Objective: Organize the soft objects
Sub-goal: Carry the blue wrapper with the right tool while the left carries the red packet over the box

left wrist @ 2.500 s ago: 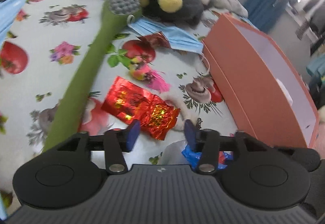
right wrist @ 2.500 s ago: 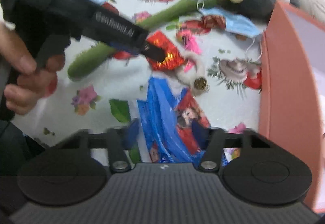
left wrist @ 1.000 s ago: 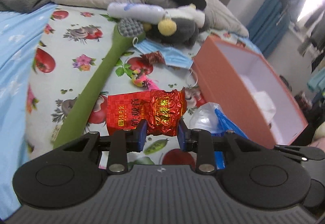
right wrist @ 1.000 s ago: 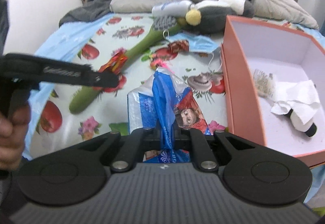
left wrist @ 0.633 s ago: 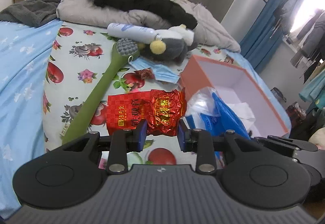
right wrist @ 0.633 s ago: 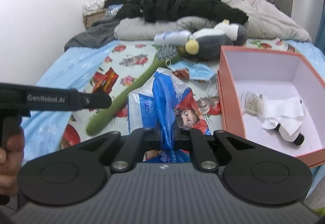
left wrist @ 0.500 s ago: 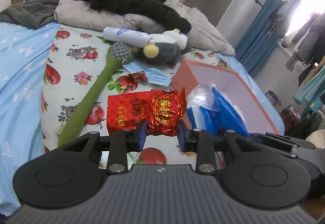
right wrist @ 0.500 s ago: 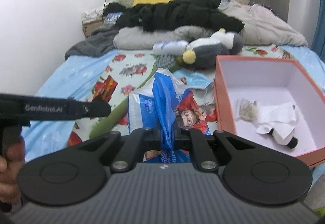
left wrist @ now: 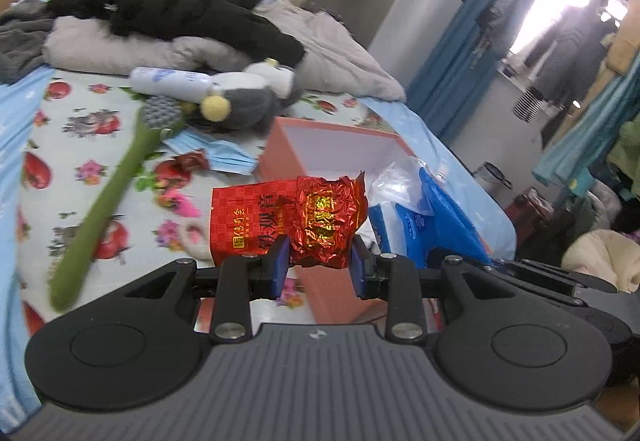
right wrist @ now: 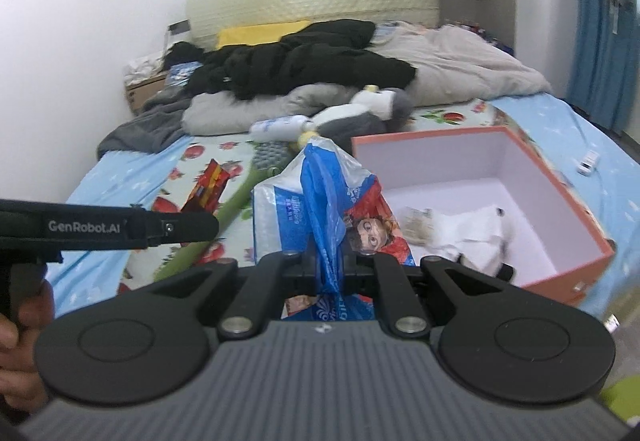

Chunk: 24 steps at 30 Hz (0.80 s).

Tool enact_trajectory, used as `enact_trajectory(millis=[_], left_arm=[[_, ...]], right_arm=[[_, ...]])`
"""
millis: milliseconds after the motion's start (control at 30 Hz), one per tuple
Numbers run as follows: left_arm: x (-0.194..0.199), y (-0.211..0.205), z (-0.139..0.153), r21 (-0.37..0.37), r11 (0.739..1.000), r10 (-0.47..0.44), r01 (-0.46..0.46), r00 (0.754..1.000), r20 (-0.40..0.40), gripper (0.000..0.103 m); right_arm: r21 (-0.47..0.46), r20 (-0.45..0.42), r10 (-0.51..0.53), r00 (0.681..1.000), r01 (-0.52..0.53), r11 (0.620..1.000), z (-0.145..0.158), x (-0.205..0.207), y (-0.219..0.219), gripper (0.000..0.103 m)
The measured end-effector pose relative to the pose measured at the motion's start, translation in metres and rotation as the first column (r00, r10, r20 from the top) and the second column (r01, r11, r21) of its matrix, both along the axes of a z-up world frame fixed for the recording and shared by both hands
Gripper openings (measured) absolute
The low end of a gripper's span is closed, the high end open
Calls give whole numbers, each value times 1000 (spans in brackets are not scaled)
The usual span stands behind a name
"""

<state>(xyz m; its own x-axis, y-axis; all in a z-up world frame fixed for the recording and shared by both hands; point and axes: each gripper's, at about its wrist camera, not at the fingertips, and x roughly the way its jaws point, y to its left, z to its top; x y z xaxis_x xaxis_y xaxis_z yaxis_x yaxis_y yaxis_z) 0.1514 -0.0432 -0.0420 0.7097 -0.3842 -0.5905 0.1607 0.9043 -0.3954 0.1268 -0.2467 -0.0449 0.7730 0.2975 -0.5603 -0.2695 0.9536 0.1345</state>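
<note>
We read "GenRobot.AI" on the left gripper (left wrist: 318,267), clamping a red tea packet (left wrist: 296,219) mid-frame. Right gripper (right wrist: 329,265) pinched blue bag (right wrist: 320,201); orange box (right wrist: 572,197) right, open-topped.

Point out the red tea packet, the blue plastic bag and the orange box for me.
red tea packet (left wrist: 326,219), left wrist view, on its crinkled foil front.
blue plastic bag (right wrist: 326,201), right wrist view, on the blue fold.
orange box (right wrist: 472,135), right wrist view, on its far rim.
</note>
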Motion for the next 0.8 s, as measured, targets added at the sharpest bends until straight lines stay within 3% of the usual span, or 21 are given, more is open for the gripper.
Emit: enact_trajectory(millis=[333, 800], left_arm=[[46, -55, -6, -26, 993, -119, 118, 992, -36, 36], [166, -121, -30, -2, 981, -195, 196, 976, -97, 36]], right_arm=[[5, -14, -106, 994, 106, 994, -9, 14, -46, 11], [12, -11, -190, 982, 190, 982, -26, 98, -102, 11]])
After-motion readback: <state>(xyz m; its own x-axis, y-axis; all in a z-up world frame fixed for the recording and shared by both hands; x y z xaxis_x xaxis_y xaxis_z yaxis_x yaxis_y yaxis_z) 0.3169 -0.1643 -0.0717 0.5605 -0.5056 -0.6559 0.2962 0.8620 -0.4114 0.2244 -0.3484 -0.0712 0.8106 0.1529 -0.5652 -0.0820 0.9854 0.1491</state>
